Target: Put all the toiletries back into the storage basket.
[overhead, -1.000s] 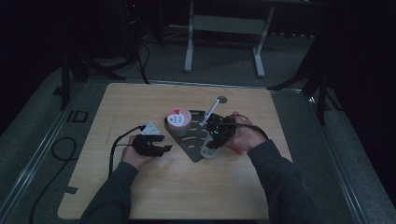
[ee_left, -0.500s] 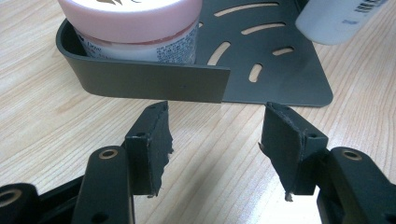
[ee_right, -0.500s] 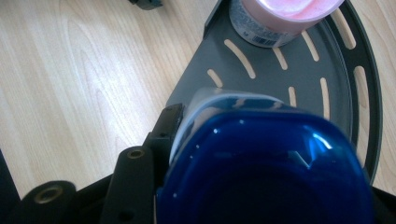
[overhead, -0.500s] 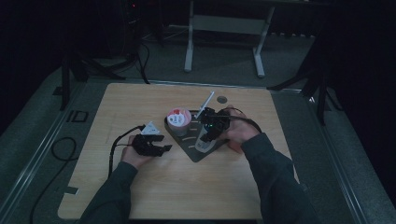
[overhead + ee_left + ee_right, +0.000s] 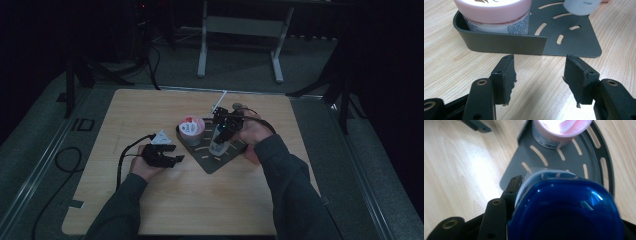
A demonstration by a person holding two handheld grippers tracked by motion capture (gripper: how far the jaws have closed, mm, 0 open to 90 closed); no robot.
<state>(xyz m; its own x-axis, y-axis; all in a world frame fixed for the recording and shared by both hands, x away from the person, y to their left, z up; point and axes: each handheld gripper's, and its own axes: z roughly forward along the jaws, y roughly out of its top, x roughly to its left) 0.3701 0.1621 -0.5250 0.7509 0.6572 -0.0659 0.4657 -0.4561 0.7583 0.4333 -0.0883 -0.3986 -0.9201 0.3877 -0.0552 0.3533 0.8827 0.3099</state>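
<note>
- High view: the right gripper (image 5: 223, 131) is clamped on a bottle (image 5: 218, 145), white-bodied with a blue cap, held over the dark slotted tray (image 5: 207, 161) in the middle of the wooden table (image 5: 150, 205). The left gripper (image 5: 167, 156) rests on the table just left of the tray, its jaws parted and nothing between them. A pink-lidded jar (image 5: 190, 127) stands at the tray's far left corner, near the bottle but apart from it.
- Left gripper view: the left gripper (image 5: 539, 72) has its two black jaws spread, with bare table between them, aimed at the tray's (image 5: 574, 42) upright rim. The jar (image 5: 494, 13) sits just behind that rim; the bottle's (image 5: 580, 5) white base shows at the top edge, over the slotted floor.
- Right gripper view: the bottle's blue cap (image 5: 566, 210) sits close to the camera, and one jaw presses against the white body (image 5: 529, 181) just below the cap. The tray (image 5: 524, 173) and jar (image 5: 559, 132) lie beyond.
- Handling, as a judgement: the bottle looks like smooth, stiff plastic, probably light and rather slippery. A hold on the body below the cap, as now, should stay steady; squeezing the glossy cap itself could slip. It seems tall enough to tip if set down crooked.
</note>
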